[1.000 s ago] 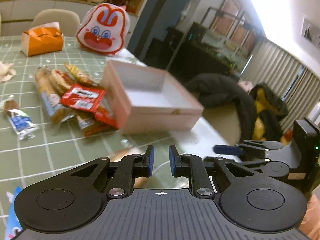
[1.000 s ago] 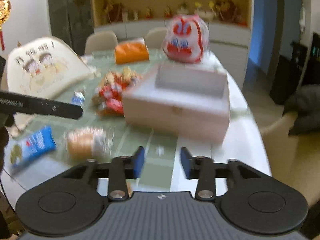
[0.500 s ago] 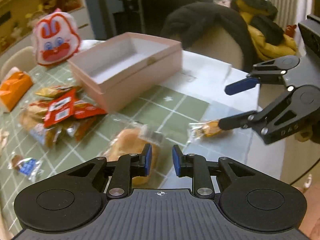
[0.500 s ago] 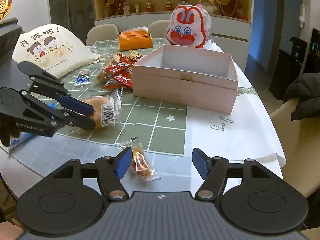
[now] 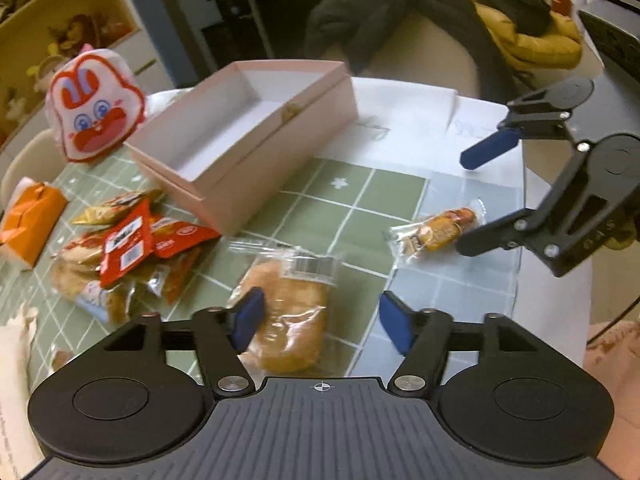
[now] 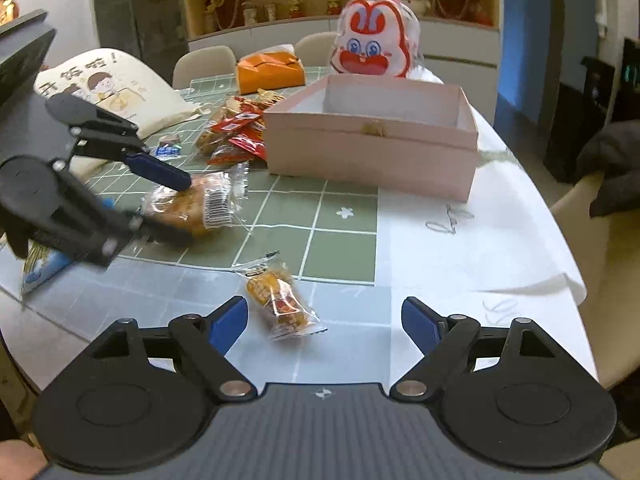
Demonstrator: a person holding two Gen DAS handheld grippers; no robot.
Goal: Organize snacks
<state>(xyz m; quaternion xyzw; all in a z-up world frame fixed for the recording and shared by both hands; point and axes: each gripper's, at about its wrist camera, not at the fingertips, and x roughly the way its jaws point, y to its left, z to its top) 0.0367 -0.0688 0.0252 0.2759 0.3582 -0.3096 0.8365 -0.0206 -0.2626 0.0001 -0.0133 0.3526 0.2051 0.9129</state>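
The left gripper [image 5: 320, 316] hangs over a wrapped bread roll [image 5: 288, 312] on the table [image 6: 500, 240]; its jaws have just been opening and stand wide, the roll between them, no pad pressing it. The right gripper [image 6: 324, 320] has likewise just been opening and stands wide around a small wrapped orange snack [image 6: 280, 300], gripping nothing. Farther off, a pile of red and yellow snack packets [image 5: 128, 240] lies left of the open pink box [image 6: 372, 136], which is empty. Behind it sit an orange pack [image 6: 270, 72] and a rabbit-face bag [image 6: 372, 44].
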